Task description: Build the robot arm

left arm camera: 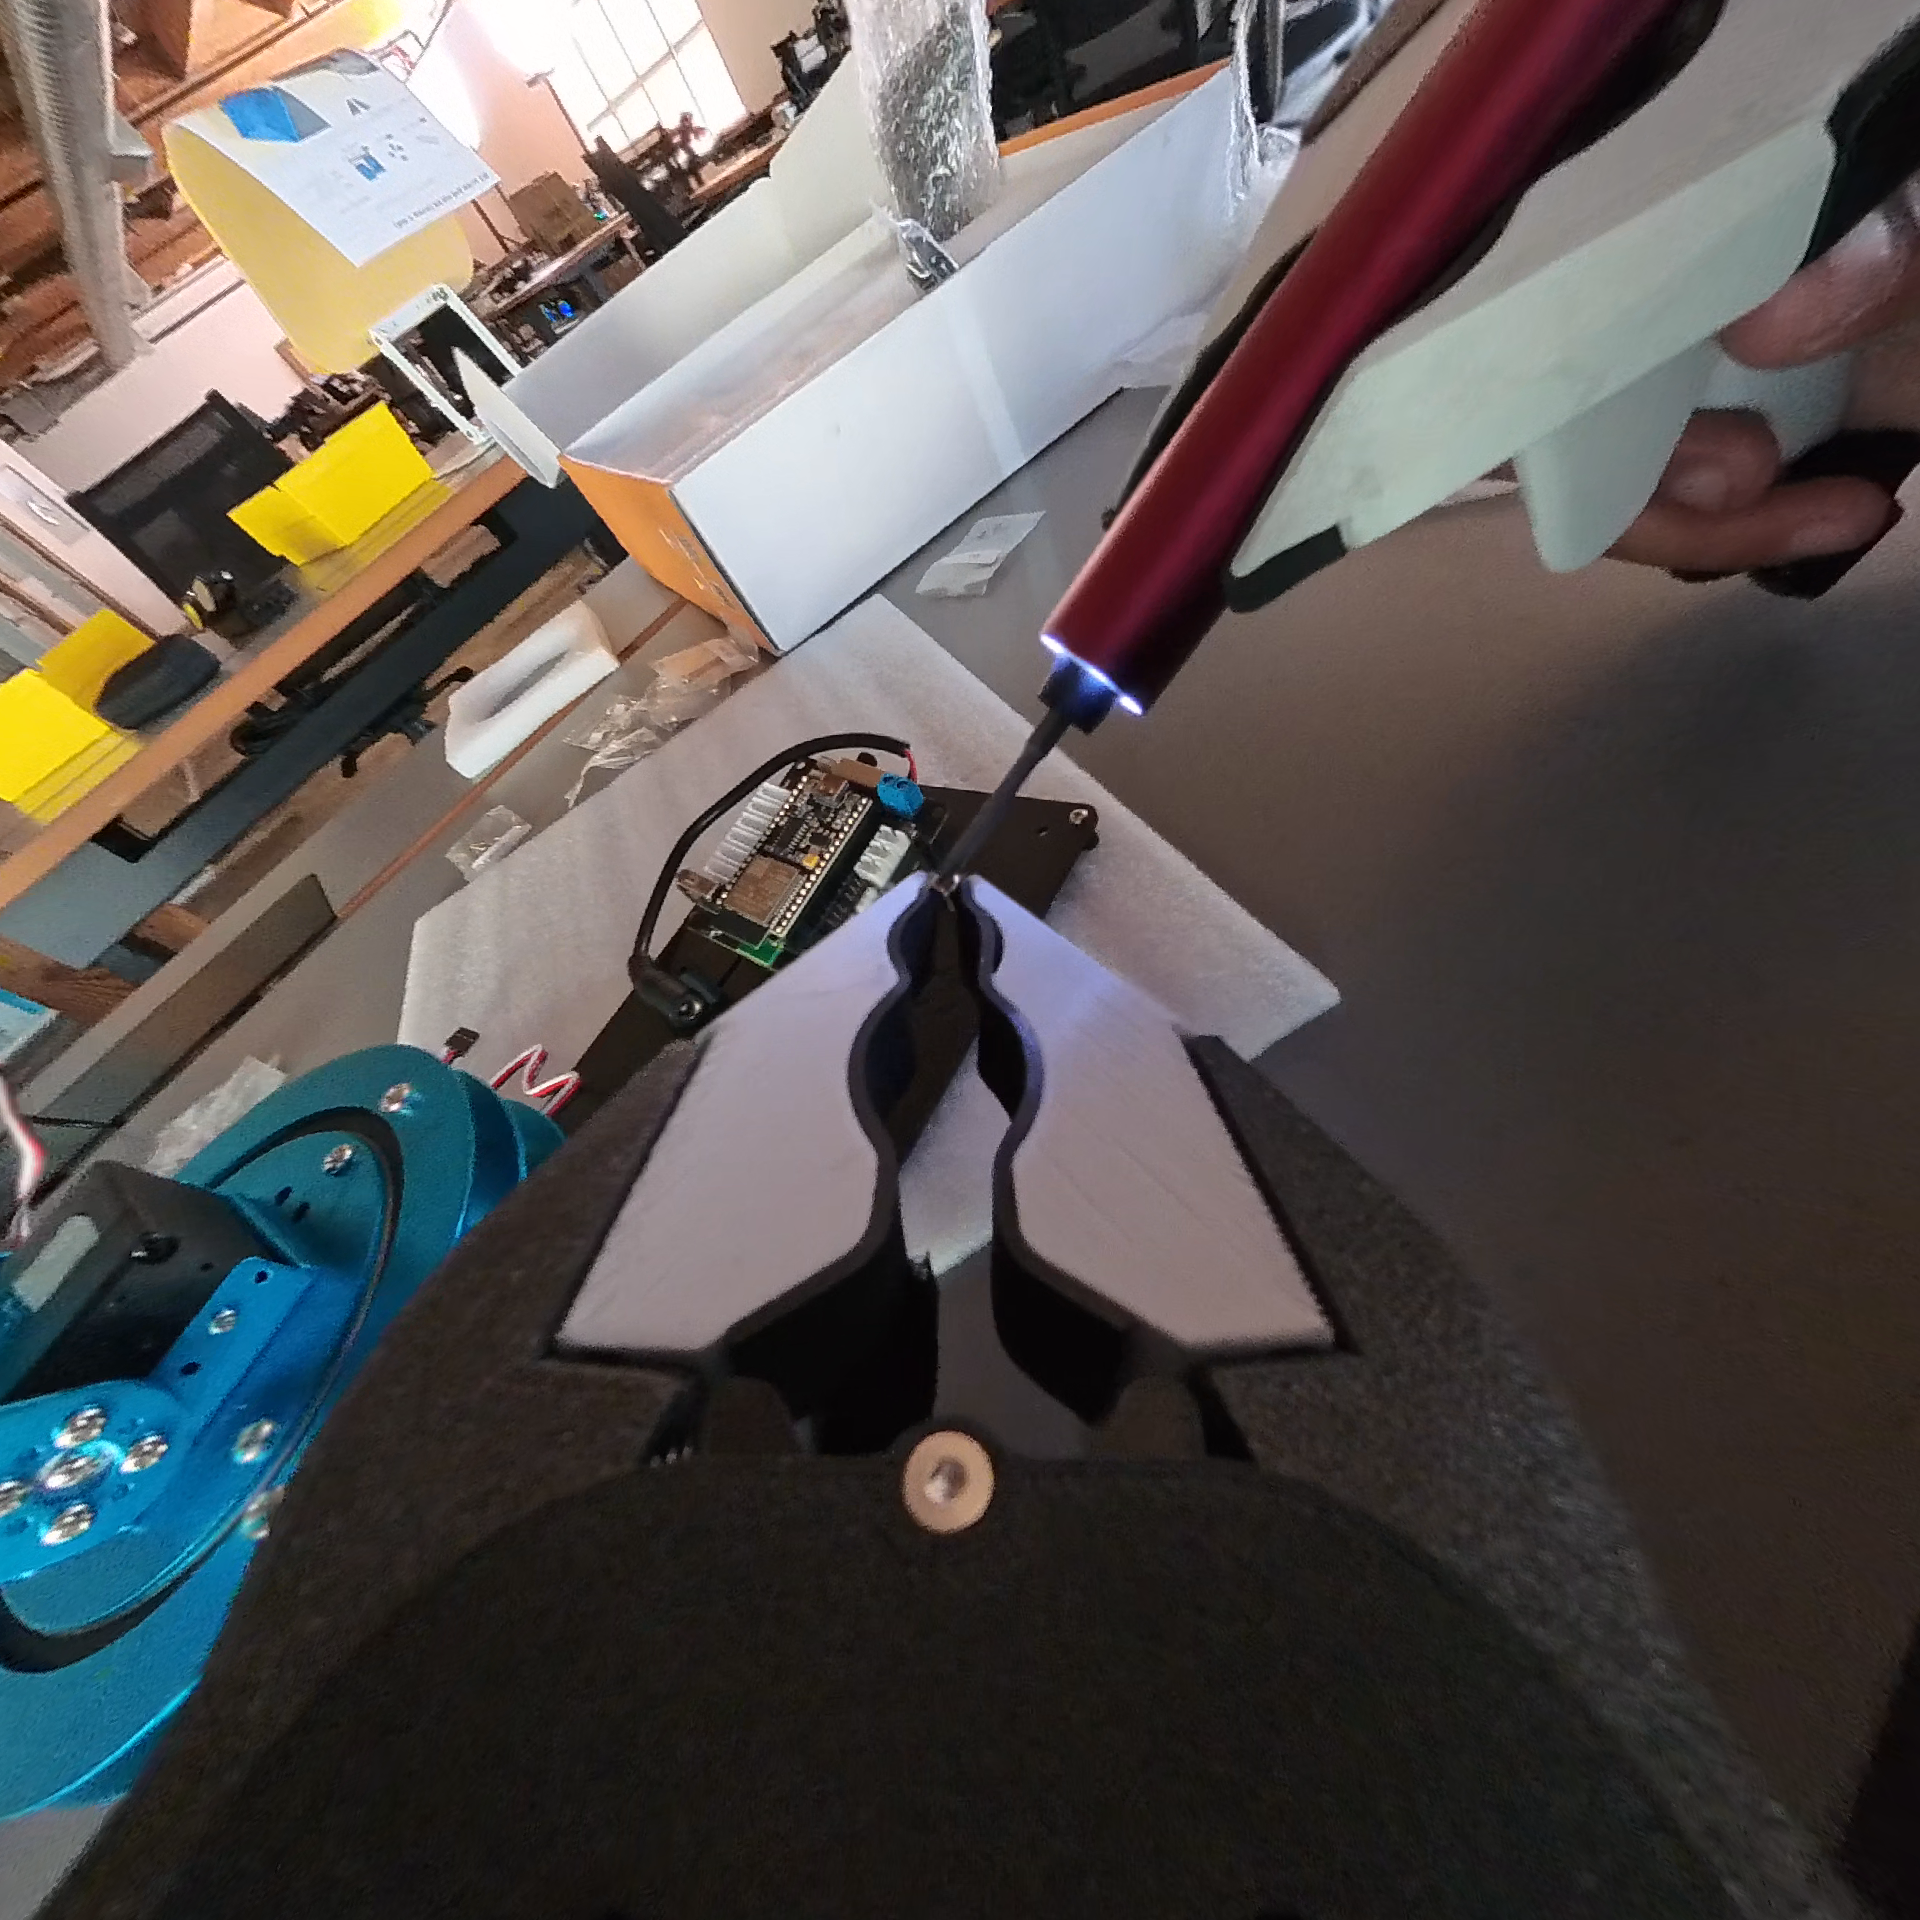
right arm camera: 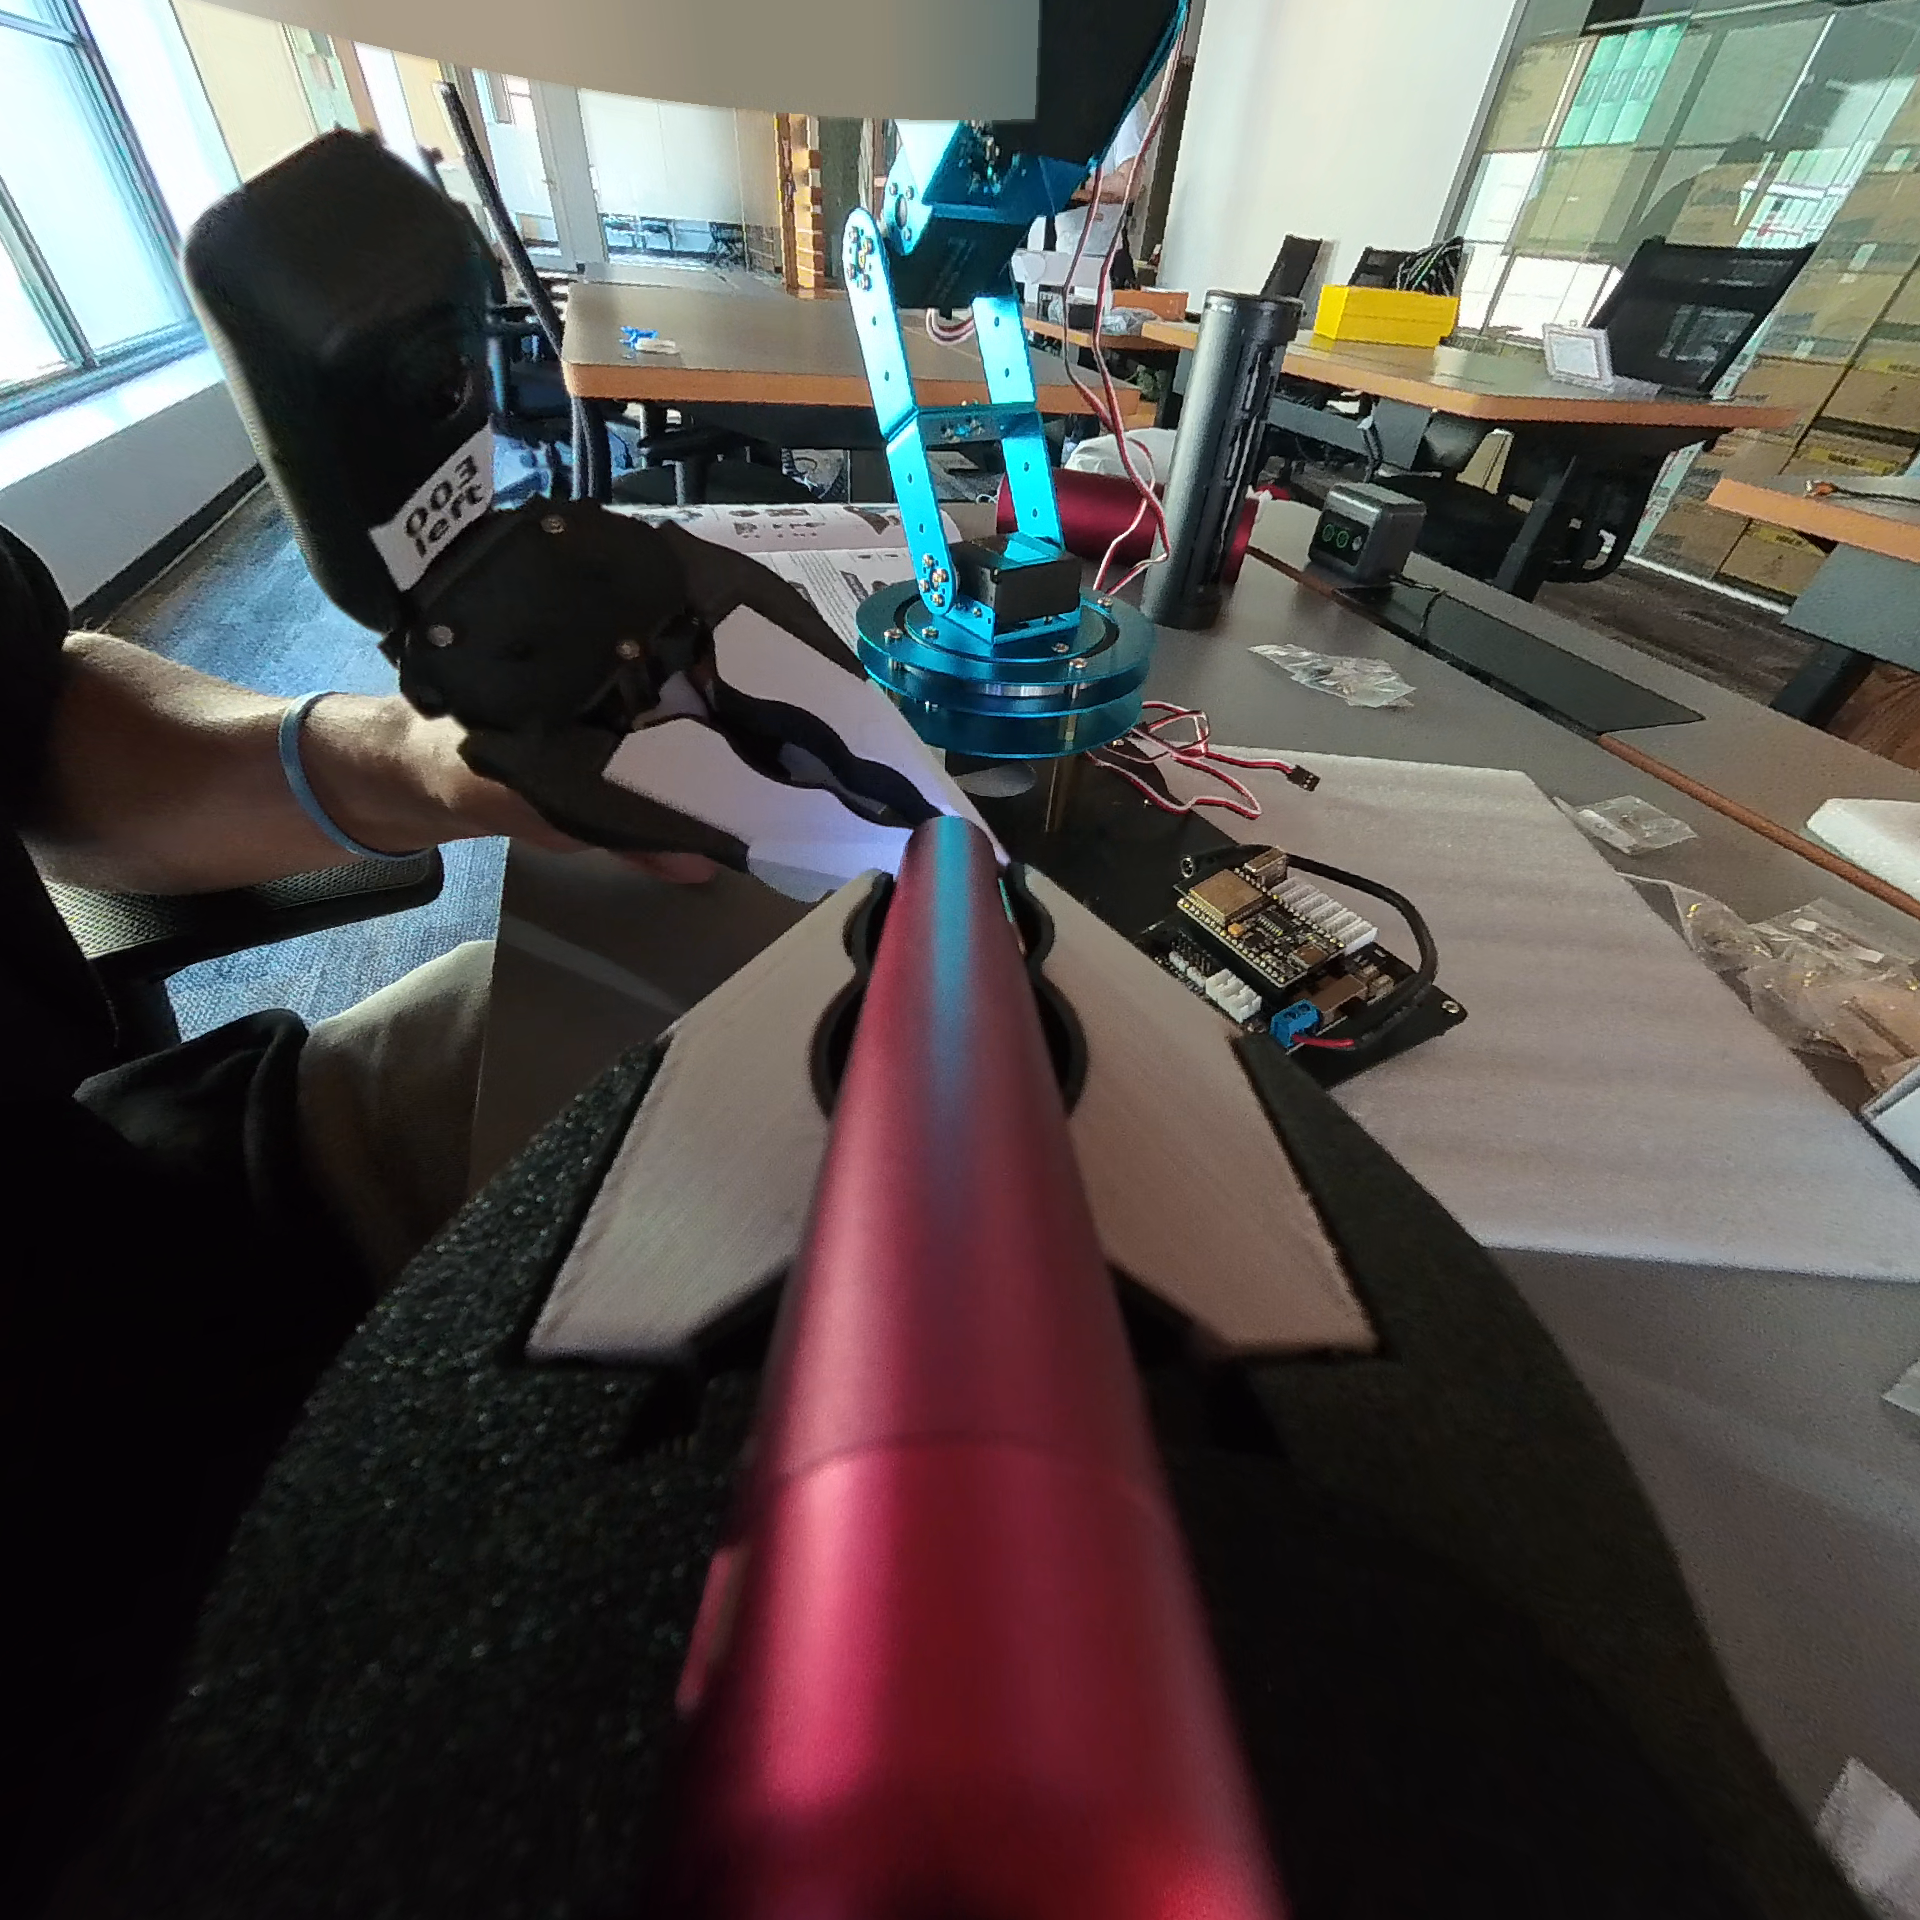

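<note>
My left gripper (left arm camera: 948,885) is shut, its white fingertips pinching a tiny metal screw (left arm camera: 943,883) above a black plate (left arm camera: 1029,842) that carries a circuit board (left arm camera: 790,873). My right gripper (right arm camera: 951,894) is shut on a red electric screwdriver (right arm camera: 935,1247). In the left wrist view the screwdriver (left arm camera: 1299,343) comes down from the upper right with its front lights on. Its thin bit (left arm camera: 1003,795) meets the screw at my left fingertips. The left gripper (right arm camera: 935,821) also shows in the right wrist view, just past the screwdriver's nose. The board (right arm camera: 1278,935) lies to its right.
The plate lies on a white foam sheet (right arm camera: 1558,987) on a grey table. A blue robot arm (right arm camera: 997,665) stands behind it, with red-white wires (right arm camera: 1195,769). An open white box (left arm camera: 831,447), a black cylinder (right arm camera: 1216,457), a booklet (right arm camera: 810,561) and plastic bags (right arm camera: 1330,670) lie around. Tip to tip, the grippers are about 7 cm apart.
</note>
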`<state>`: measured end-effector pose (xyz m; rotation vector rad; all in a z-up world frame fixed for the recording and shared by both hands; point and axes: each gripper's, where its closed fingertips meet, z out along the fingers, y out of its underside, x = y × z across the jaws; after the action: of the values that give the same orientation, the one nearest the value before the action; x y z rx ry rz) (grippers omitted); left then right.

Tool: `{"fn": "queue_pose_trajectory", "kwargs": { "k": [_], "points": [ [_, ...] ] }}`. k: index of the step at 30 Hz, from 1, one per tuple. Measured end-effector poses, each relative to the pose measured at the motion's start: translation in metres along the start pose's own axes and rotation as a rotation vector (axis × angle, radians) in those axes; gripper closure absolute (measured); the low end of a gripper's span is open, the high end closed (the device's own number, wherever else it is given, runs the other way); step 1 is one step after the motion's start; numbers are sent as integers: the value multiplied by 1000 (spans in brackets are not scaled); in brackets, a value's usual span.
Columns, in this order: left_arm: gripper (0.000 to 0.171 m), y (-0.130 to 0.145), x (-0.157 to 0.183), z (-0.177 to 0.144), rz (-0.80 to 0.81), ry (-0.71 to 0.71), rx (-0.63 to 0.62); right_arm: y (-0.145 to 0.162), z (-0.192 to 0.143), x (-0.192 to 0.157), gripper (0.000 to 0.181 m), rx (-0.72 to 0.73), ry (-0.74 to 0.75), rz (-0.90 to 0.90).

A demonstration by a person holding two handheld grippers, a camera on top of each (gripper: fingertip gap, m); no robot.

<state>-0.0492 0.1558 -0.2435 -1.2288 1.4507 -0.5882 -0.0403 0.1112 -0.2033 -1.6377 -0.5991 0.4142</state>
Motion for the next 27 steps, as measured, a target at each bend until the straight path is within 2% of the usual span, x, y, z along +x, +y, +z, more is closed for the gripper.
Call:
{"fn": "queue_pose_trajectory", "kwargs": {
  "k": [5, 19, 22, 27],
  "points": [
    [170, 5, -3, 1, 86, -51, -18, 4, 0, 1, 160, -19, -1, 9],
    [170, 13, 2, 5, 202, -70, -59, 11, 2, 3, 160, -59, -13, 23],
    [171, 20, 4, 8, 295, -97, -99, 17, 3, 2, 160, -104, -5, -2],
    [170, 22, -4, 11, 596, -223, -187, 18, 6, 3, 160, -165, 50, -48]
  ]
}}
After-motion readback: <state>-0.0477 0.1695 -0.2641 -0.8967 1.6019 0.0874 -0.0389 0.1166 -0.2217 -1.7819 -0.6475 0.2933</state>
